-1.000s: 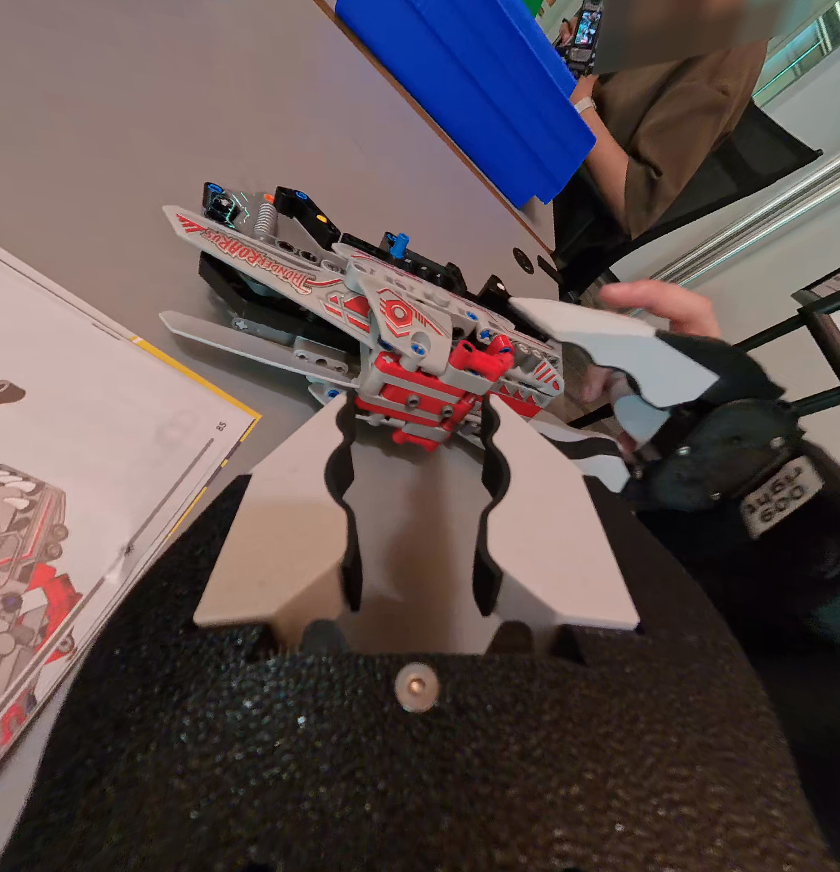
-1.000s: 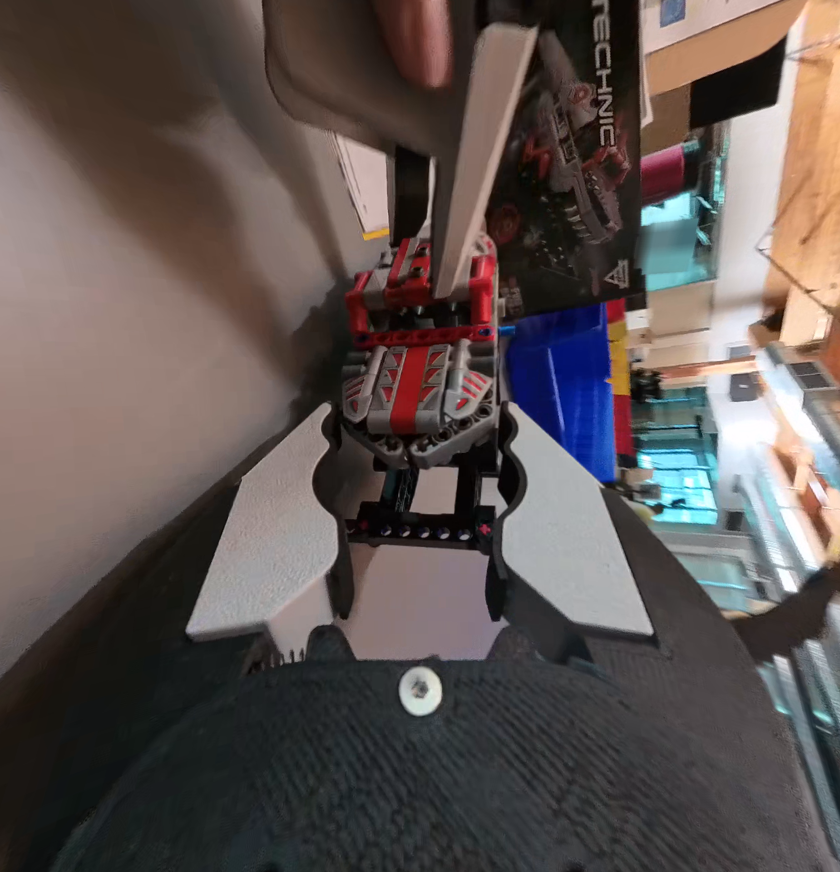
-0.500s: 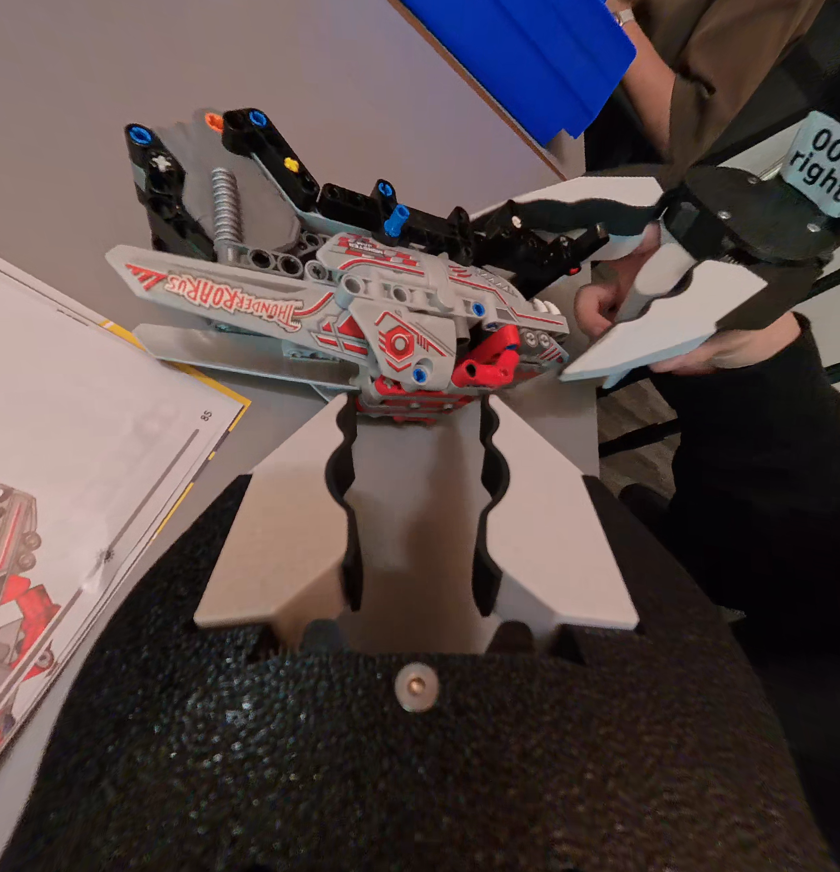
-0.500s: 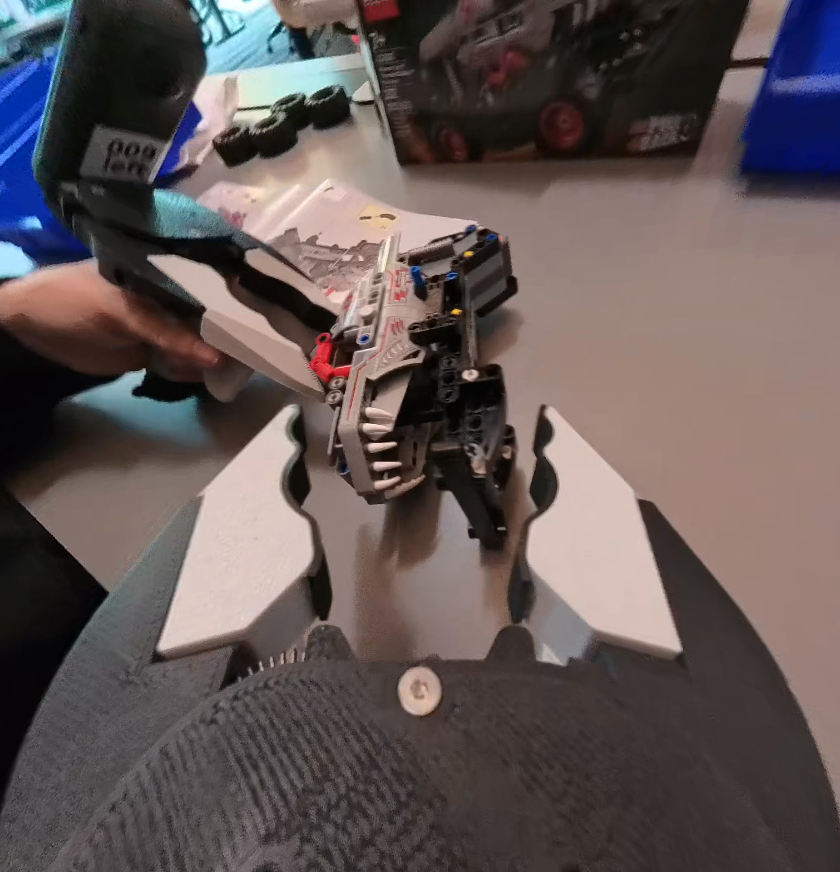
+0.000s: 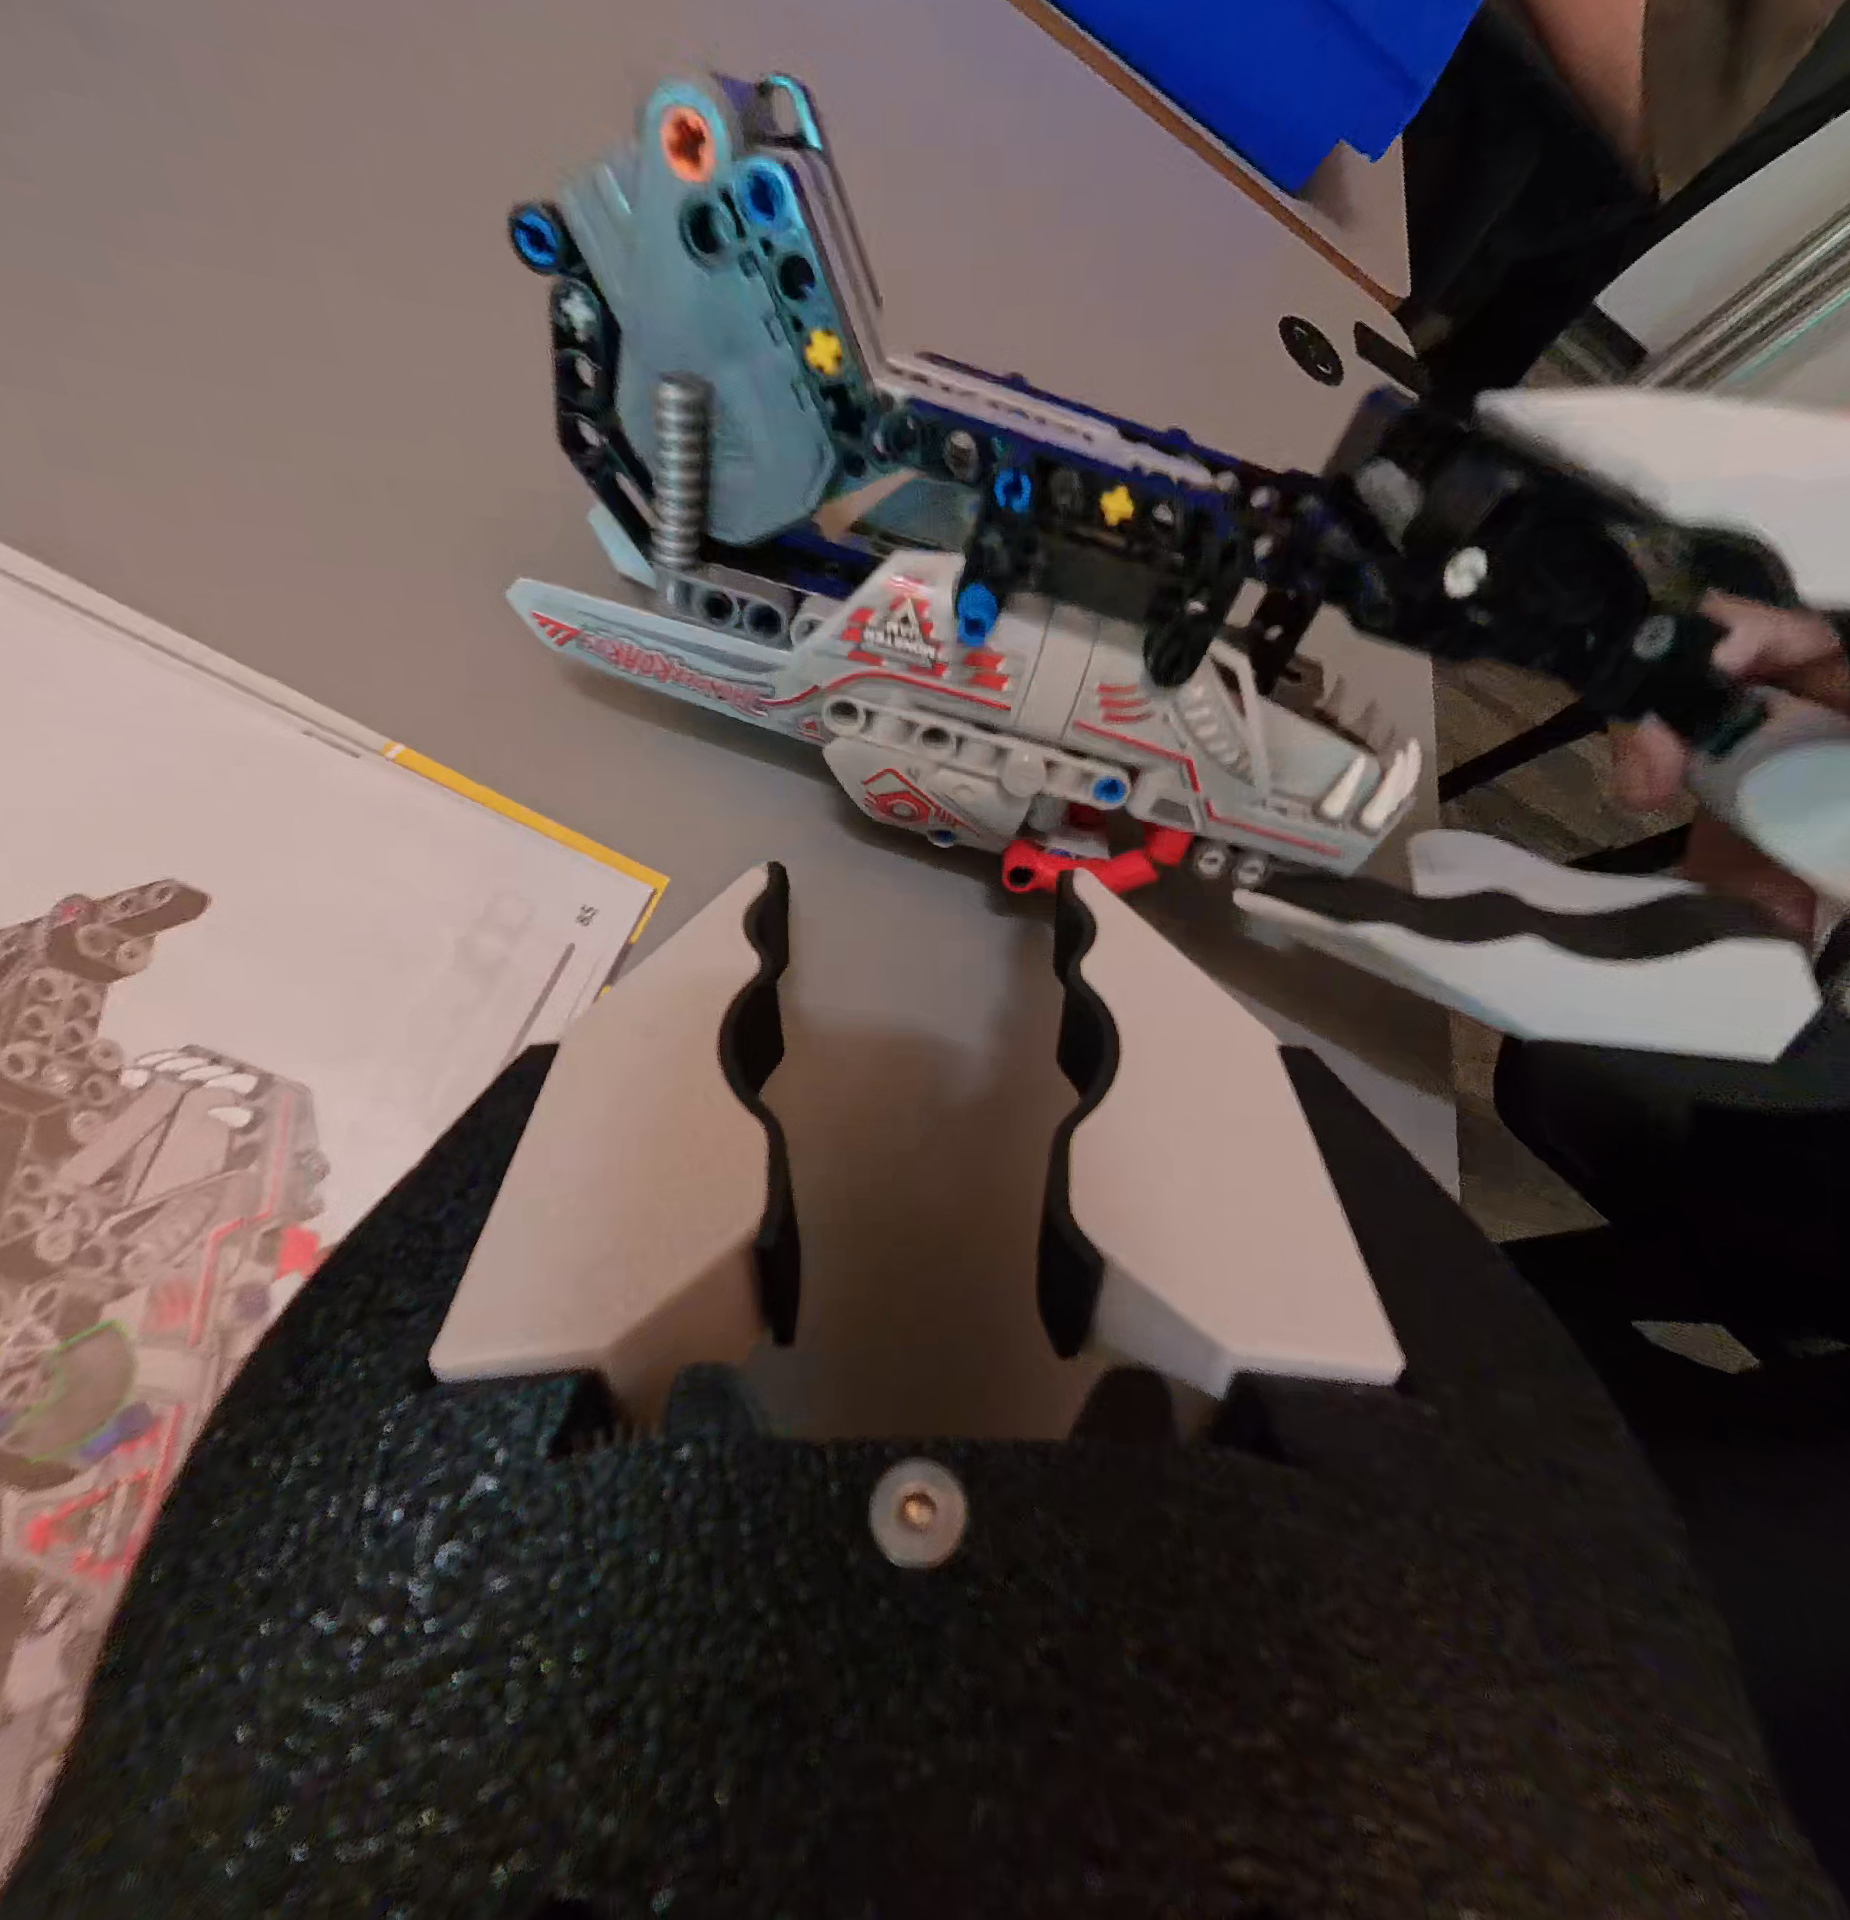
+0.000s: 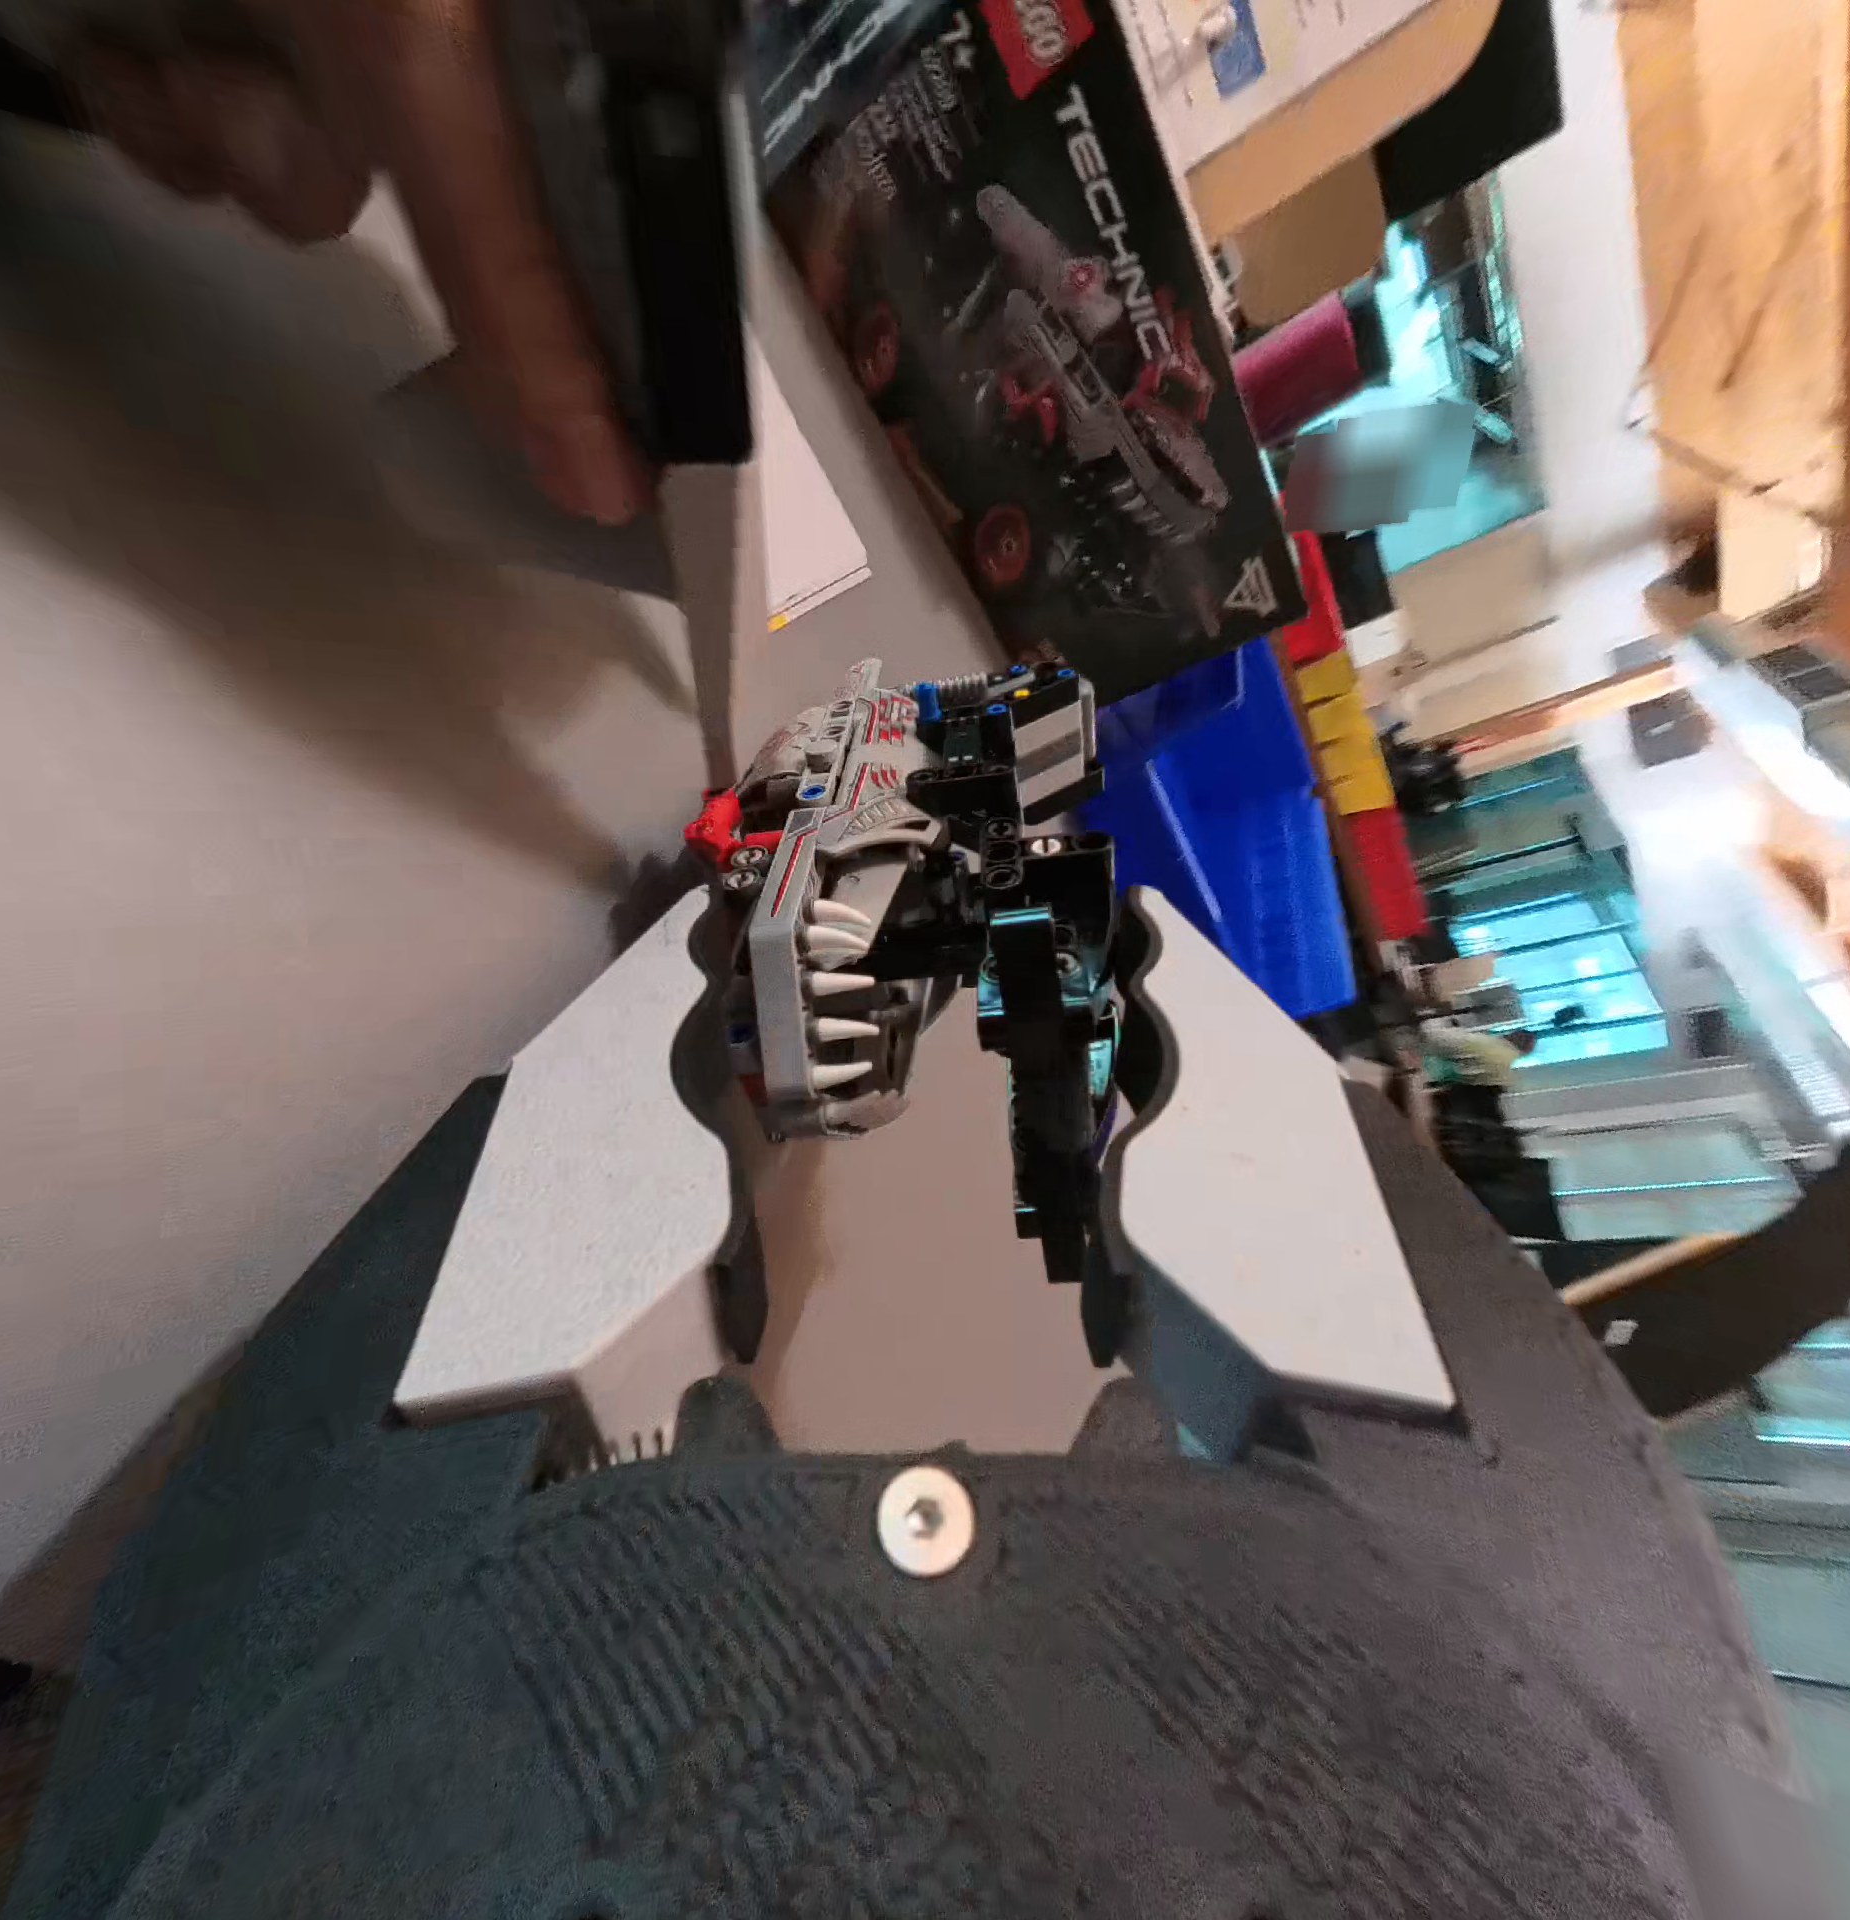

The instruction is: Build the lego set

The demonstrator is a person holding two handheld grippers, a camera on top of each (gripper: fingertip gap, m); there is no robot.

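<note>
Looking along the left gripper (image 5: 919, 904): its fingers stand apart with nothing between them, tips just short of the lego model (image 5: 962, 644). The model lies on its side on the grey table (image 5: 277, 364), grey-and-red shell toward the camera, black frame and a metal spring behind. A small red piece (image 5: 1097, 862) sticks out under the shell, right beside the left gripper's right fingertip; touching or not is unclear. The instruction booklet (image 5: 225, 935) lies open at left, cut off by the frame edge. At right the right gripper (image 5: 1357, 665) reaches in, heavily motion-blurred; one finger sits over the model's black end, the other below the toothed jaw part. The hand behind it is mostly smeared and cropped. A blue bin (image 5: 1264, 73) is cut off at the top.

Right wrist view, rolled sideways and blurry: the right gripper (image 6: 921, 914) has its fingers spread wide around the lego model (image 6: 900, 914). The toothed grey part lies by the left finger, a black beam by the right finger. Firm contact cannot be made out. A blurred hand (image 6: 464, 260) with dark hardware fills the upper left, too smeared to read. The set's box (image 6: 1056, 343) stands behind, blue bin (image 6: 1222, 821) beside it.
</note>
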